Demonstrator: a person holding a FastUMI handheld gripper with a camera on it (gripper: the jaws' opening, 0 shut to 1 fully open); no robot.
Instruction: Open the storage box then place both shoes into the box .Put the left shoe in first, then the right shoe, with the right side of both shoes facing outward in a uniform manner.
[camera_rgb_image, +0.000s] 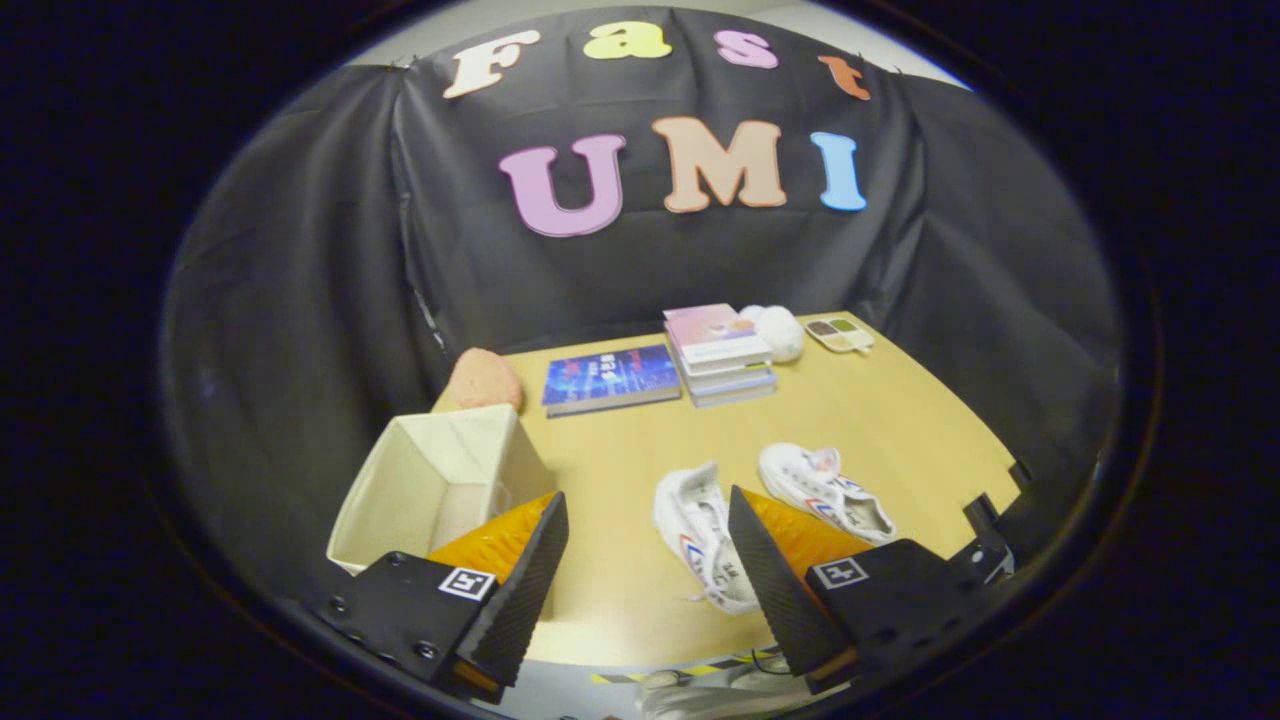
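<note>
Fingers of the gripper (648, 560) are spread wide, with nothing held. Two white shoes (700, 535) (825, 490) are seen just beyond them on the table (900, 420), with an open box (435, 480) at the near left.

A staged demonstration booth, not a lived-in room: black cloth (300, 300) hangs as walls around a pale wooden tabletop (880, 420). Household props sit at the tabletop's far edge: a stack of pastel books (718, 352), a fluffy white ball (779, 331).
</note>
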